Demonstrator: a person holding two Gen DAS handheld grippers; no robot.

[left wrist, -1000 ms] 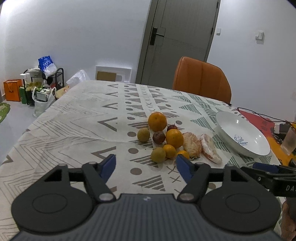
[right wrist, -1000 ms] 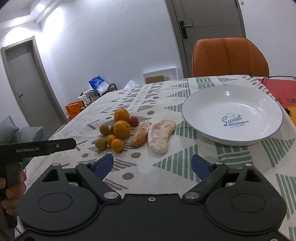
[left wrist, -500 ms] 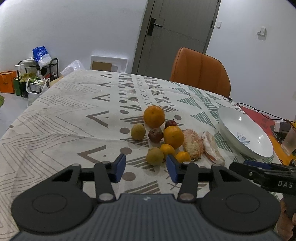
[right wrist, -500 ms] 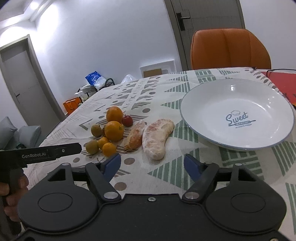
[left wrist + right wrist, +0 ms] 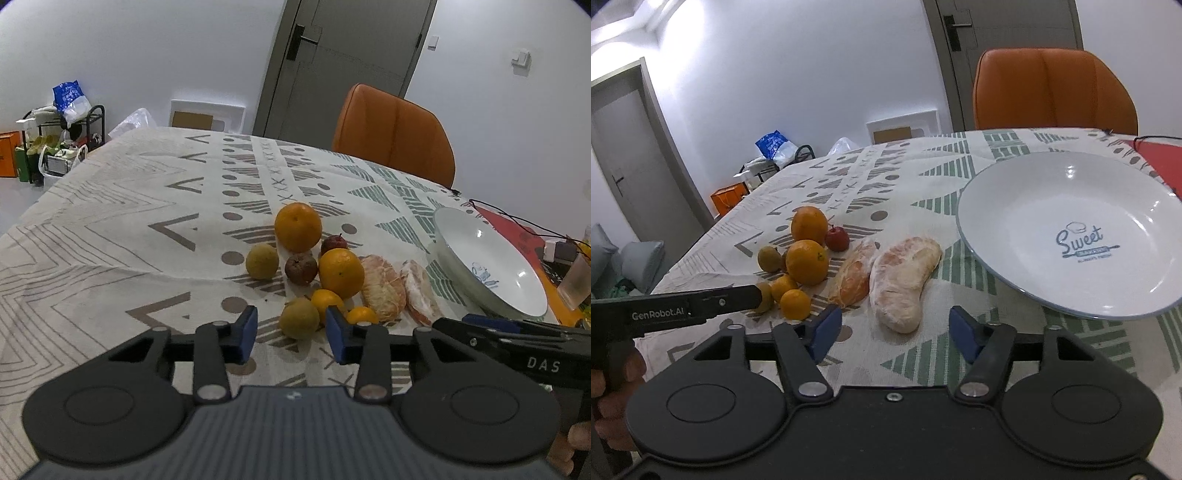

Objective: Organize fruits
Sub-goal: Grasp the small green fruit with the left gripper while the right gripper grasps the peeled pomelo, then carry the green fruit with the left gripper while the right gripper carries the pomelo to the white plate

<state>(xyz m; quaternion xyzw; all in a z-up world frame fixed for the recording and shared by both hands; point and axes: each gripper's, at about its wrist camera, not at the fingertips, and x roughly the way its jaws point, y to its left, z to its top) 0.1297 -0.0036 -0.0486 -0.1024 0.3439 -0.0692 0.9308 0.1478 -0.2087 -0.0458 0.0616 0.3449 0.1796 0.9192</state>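
Tabletop (image 5: 923,177) is carrying an empty white plate (image 5: 1015,206); beside it a peeled pomelo wedge (image 5: 905,273) — soft, tearing easily, best taken across its middle. Right gripper (image 5: 895,328) and left gripper (image 5: 291,334) are both narrowing their fingers, unclenched, grasping nothing — the left is framing a firm greenish fruit (image 5: 298,317).

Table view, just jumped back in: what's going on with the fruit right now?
A person holds a tool in each hand over the fruit pile. The left tool is lined up on a greenish fruit at the near edge of the pile, its jaws having just been closing, not yet pressing on it. The right tool faces a peeled segment, also narrowing, nothing gripped. The plate has no fruit in it; all the fruit is on the tablecloth.
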